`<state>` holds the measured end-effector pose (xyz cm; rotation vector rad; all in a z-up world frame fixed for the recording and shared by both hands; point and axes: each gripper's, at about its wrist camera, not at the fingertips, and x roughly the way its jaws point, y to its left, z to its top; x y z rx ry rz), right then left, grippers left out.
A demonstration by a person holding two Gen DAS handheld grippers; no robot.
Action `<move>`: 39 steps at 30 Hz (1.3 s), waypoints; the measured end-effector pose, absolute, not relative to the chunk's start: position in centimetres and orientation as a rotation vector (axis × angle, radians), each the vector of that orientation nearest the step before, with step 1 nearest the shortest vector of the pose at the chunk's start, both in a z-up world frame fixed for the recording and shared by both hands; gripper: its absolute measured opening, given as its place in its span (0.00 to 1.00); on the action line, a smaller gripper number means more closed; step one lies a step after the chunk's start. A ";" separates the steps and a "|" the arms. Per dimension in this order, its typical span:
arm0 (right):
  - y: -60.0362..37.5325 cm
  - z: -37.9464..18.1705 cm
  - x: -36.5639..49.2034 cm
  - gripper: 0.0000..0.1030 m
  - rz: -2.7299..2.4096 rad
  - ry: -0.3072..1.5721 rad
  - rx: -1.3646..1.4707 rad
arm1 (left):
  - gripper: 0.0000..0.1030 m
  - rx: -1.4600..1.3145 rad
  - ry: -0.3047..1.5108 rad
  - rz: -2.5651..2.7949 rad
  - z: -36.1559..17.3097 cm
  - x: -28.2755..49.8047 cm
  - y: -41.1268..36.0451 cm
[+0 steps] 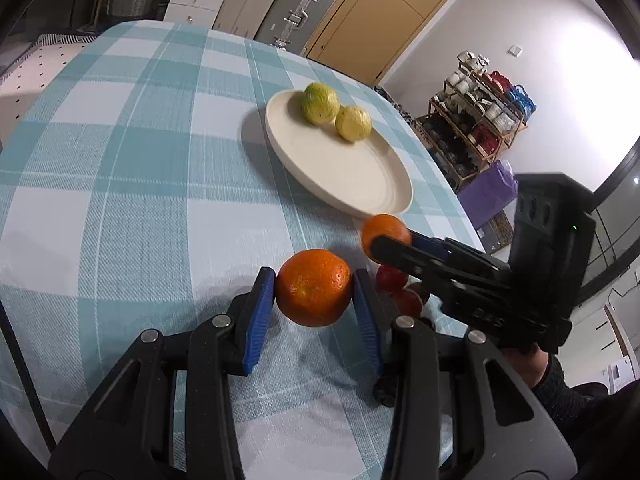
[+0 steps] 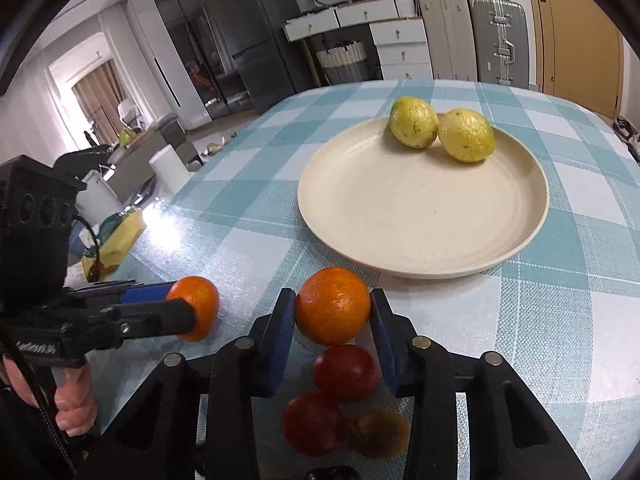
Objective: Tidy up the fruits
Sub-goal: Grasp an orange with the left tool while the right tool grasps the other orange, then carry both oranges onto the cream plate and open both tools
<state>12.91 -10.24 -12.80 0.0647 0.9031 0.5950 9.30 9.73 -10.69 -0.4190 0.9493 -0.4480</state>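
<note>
My left gripper (image 1: 313,286) is shut on an orange (image 1: 313,287) and holds it just above the checked tablecloth. My right gripper (image 2: 332,306) is shut on a second orange (image 2: 333,306), near the front rim of the cream plate (image 2: 420,220). Two yellow-green fruits (image 2: 414,122) (image 2: 466,135) lie at the plate's far side. In the left wrist view the right gripper (image 1: 384,240) comes in from the right with its orange (image 1: 384,228), close to the plate (image 1: 340,164). In the right wrist view the left gripper (image 2: 188,312) holds its orange (image 2: 198,308) at the left.
Two red fruits (image 2: 346,372) (image 2: 314,424) and a brown one (image 2: 378,432) lie on the table under my right gripper. The table edge runs at the left, with clutter on the floor beyond. Suitcases and drawers stand behind the table.
</note>
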 end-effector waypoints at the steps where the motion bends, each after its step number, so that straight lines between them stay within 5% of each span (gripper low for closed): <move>1: -10.5 -12.5 12.8 0.37 0.599 0.892 0.075 | 0.35 -0.419 0.943 -0.445 -10.4 9.4 9.8; 22: -12.7 -7.7 16.7 0.37 0.607 0.742 0.118 | 0.35 -0.404 0.904 -0.420 -5.2 18.9 8.5; 39: -10.5 -9.8 21.3 0.37 0.638 0.843 0.075 | 0.35 -0.369 1.009 -0.426 -8.2 28.7 5.7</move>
